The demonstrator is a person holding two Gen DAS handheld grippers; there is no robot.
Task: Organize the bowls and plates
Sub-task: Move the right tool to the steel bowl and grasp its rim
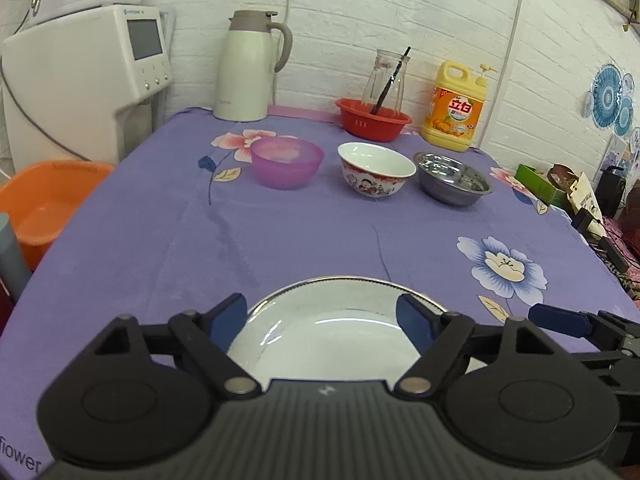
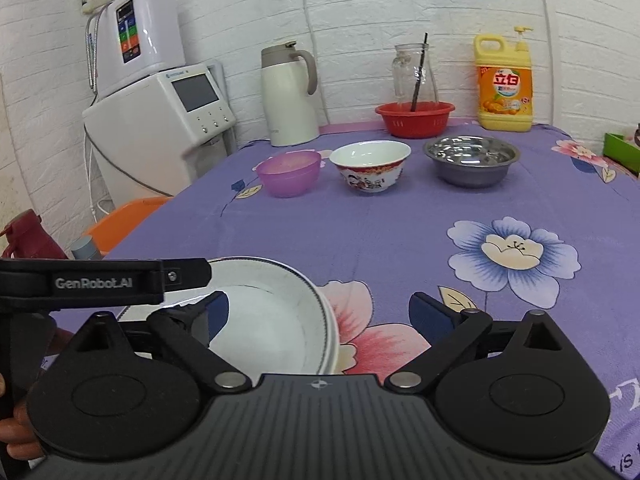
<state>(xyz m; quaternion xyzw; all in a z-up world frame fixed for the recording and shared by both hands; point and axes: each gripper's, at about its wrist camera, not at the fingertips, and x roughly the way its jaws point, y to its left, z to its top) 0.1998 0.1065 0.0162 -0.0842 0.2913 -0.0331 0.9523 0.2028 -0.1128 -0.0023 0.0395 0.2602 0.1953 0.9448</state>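
A white plate (image 1: pixel 332 344) with a thin dark rim lies on the purple flowered cloth at the near edge. In the right wrist view it (image 2: pixel 276 320) looks like two stacked plates. My left gripper (image 1: pixel 322 316) hovers over it, open, its blue pads apart from the rim. My right gripper (image 2: pixel 320 312) is open too, with the plate's right edge between its fingers and nothing gripped. Farther back stand three bowls in a row: a purple plastic bowl (image 1: pixel 286 162), a white ceramic bowl (image 1: pixel 376 170) with a red pattern, and a steel bowl (image 1: pixel 454 184).
Along the back wall stand a white thermos jug (image 1: pixel 244 68), a red basket (image 1: pixel 374 120) holding a glass jar, and a yellow detergent bottle (image 1: pixel 456 108). A water dispenser (image 1: pixel 80 80) and an orange basin (image 1: pixel 44 204) sit left of the table. A green box (image 1: pixel 538 184) lies at the right edge.
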